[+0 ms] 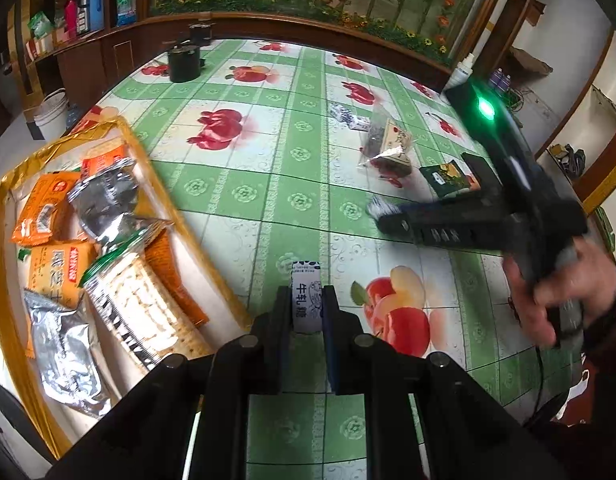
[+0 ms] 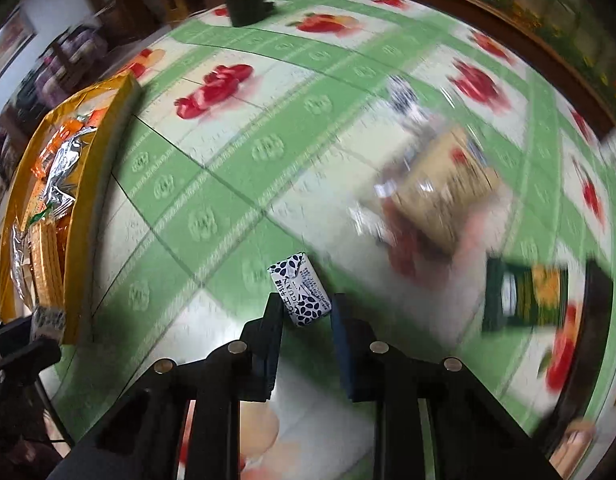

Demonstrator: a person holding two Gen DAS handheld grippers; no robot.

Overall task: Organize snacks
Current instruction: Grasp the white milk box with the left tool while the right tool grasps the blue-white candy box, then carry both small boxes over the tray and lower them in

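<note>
My left gripper (image 1: 306, 300) is shut on a white nougat candy (image 1: 306, 298) with blue print, held just right of the gold tray (image 1: 11, 184). The tray holds orange cracker packs (image 1: 43, 210), silver packs (image 1: 103, 200) and a long cracker sleeve (image 1: 143, 312). My right gripper (image 2: 305, 308) holds a second white-and-blue candy (image 2: 301, 294) at its tips, tilted toward the left finger; the jaws stand slightly apart. From the left wrist view the right gripper (image 1: 382, 212) hovers above the table with that candy at its tip.
On the green fruit-print tablecloth (image 1: 267, 184) lie a clear snack bag (image 1: 388, 144), a dark green packet (image 1: 448, 178) and another small candy (image 1: 348, 116). Black pots (image 1: 183, 62) stand at the far edge. A wooden cabinet runs behind the table.
</note>
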